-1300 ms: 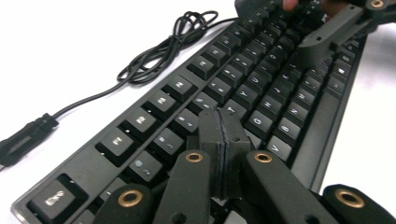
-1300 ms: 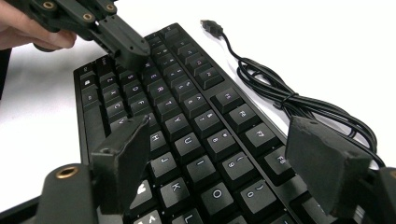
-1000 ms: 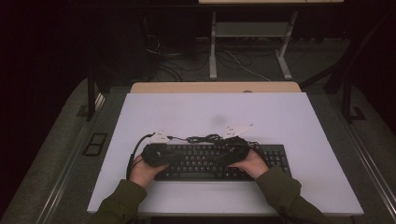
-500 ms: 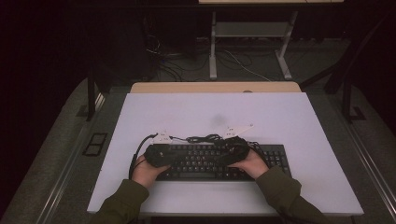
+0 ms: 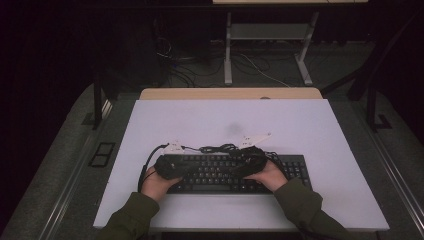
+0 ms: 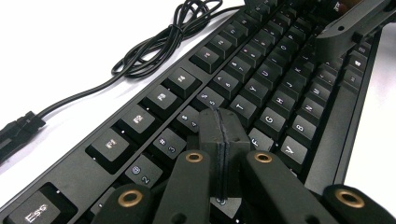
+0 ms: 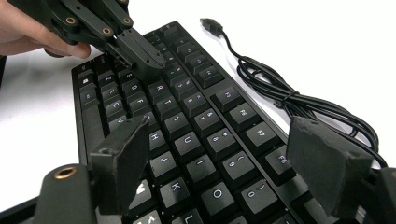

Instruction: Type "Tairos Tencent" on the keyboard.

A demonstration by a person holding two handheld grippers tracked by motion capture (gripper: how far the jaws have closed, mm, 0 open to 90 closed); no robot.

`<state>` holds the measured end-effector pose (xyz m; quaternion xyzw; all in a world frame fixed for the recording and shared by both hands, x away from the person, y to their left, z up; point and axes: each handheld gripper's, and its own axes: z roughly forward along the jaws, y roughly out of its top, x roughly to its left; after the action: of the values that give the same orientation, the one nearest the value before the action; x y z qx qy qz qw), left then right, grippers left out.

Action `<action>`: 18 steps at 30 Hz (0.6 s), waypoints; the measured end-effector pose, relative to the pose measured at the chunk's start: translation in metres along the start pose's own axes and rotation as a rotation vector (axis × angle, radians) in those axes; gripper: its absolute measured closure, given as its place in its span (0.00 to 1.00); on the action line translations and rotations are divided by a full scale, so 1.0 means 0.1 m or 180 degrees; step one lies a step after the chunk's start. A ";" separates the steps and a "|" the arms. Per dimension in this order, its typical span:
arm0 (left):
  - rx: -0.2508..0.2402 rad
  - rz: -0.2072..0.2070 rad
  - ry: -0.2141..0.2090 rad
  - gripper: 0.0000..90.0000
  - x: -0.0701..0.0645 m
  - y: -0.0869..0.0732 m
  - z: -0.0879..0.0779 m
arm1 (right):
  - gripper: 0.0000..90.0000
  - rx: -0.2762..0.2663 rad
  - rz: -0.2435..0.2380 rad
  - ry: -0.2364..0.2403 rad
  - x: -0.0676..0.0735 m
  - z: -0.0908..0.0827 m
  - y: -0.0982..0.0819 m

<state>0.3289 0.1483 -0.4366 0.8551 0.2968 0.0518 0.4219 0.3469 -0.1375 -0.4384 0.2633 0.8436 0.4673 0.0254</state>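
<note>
Both claws hover low over a black full-size plastic keyboard (image 5: 235,172) near the front edge of a white rectangular table (image 5: 300,120), seen from above: the left gripper (image 5: 172,167) at the keyboard's left end, the right gripper (image 5: 250,162) right of its middle. A tangled black cable (image 5: 220,148) lies just behind the keys.

Left gripper view: the left gripper's (image 6: 219,140) jaws are pressed together, empty, tips over the number row (the right gripper's jaw (image 6: 355,23) shows far off).

Right gripper view: the right gripper's (image 7: 224,154) jaws stand wide apart above the keys, nothing between them; the cable (image 7: 289,100) coils beside the keyboard (image 7: 187,126), its plug (image 7: 211,24) loose on the table.
</note>
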 end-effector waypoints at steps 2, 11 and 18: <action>-0.0027 -0.0005 0.0009 0.99 0.00 0.01 -0.01 | 0.24 -0.0004 -0.0002 -0.0006 0.00 0.00 0.00; -0.0069 -0.0018 0.0006 0.99 -0.01 0.02 -0.06 | 0.24 -0.0017 0.0005 -0.0005 0.00 -0.01 0.00; -0.0091 -0.0030 0.0023 0.92 -0.04 0.01 -0.11 | 0.24 -0.0031 0.0004 -0.0009 0.00 -0.02 0.01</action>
<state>0.3226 0.1532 -0.4288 0.8474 0.3016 0.0573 0.4333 0.3466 -0.1384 -0.4368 0.2644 0.8411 0.4710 0.0275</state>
